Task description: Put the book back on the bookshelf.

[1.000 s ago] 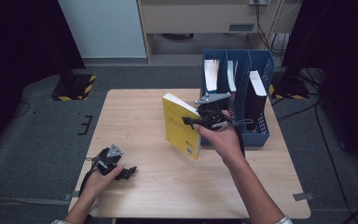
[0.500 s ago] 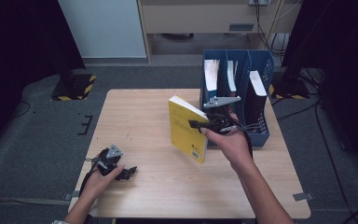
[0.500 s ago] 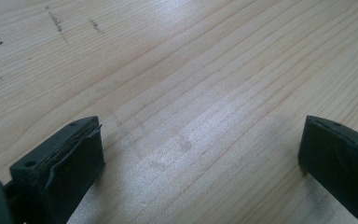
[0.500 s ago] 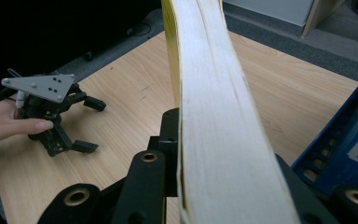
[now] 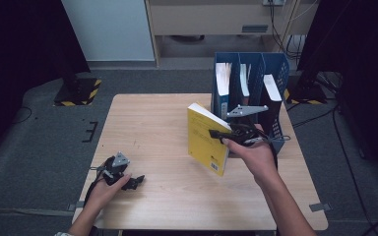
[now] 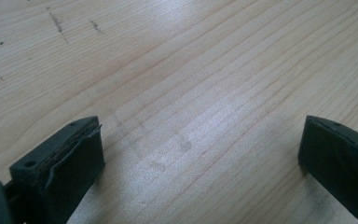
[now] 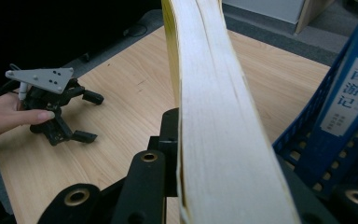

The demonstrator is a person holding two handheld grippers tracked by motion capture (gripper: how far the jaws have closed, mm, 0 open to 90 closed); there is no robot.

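- We hold a yellow book (image 5: 207,140) in our right gripper (image 5: 226,133); its fingers (image 7: 170,140) clamp the book at the page edge, one on each cover.
- In the high view the book stands upright on its lower corner region, tilted, above the desk (image 5: 152,123), at about 3 o'clock from the desk's middle.
- The blue file rack (image 5: 270,66) stands just beside the book, at 1 o'clock from it, on the far right part of the desk.
- The rack's slots hold several upright books and folders; a white-edged one (image 5: 222,78) sits in the left slot, another (image 5: 272,88) in the right slot.
- In the right gripper view the pale page block (image 7: 214,116) of the yellow book runs up the middle, and a blue spine with a white label (image 7: 349,95) stands at 3 o'clock.
- Our left gripper (image 5: 135,181) rests on the desk at 7 o'clock, well apart from the book, with our left hand (image 5: 106,189) on it.
- Its fingers (image 6: 70,154) stand wide apart, with bare wood between them.
- The right gripper view shows that left gripper (image 7: 86,116) lying at 9 o'clock with its grey three-cornered plate (image 7: 42,78) up.
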